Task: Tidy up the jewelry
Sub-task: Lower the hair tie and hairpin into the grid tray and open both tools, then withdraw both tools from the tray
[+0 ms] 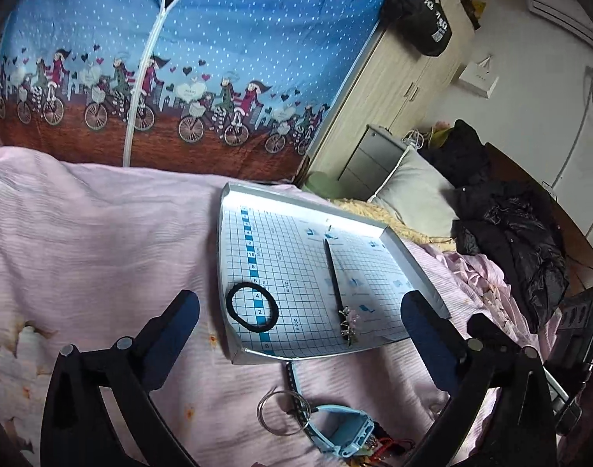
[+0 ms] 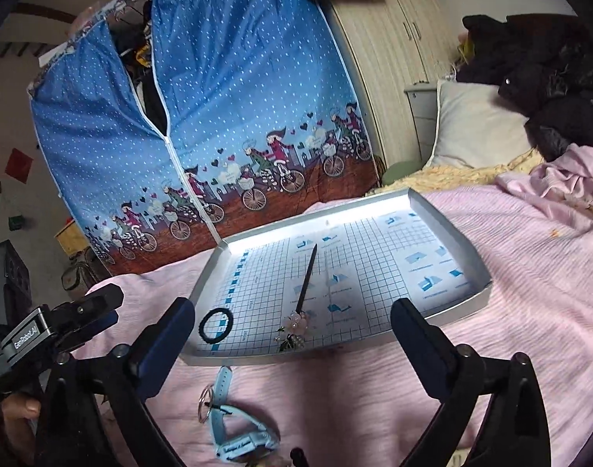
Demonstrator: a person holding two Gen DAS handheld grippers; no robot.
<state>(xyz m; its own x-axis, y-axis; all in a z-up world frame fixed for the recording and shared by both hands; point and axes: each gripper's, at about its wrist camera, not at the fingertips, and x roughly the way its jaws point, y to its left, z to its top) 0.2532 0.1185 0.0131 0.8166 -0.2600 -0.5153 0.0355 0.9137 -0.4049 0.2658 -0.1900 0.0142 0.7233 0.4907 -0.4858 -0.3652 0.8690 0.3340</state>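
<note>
We are holding both hand-held grippers, left (image 1: 300, 334) and right (image 2: 292, 334), spread and empty; the near watch (image 1: 341, 430) looks light and rigid-cased with a soft strap, so we are favouring a grasp across the case.

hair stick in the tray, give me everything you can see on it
The hair stick is a thin black rod, apparently rigid, ending in a pale pink flower with small dangling metallic charms. It lies flat on the gridded floor of the silver tray, ornament toward the cameras, tip toward the far rim. Neither gripper touches it.
</note>
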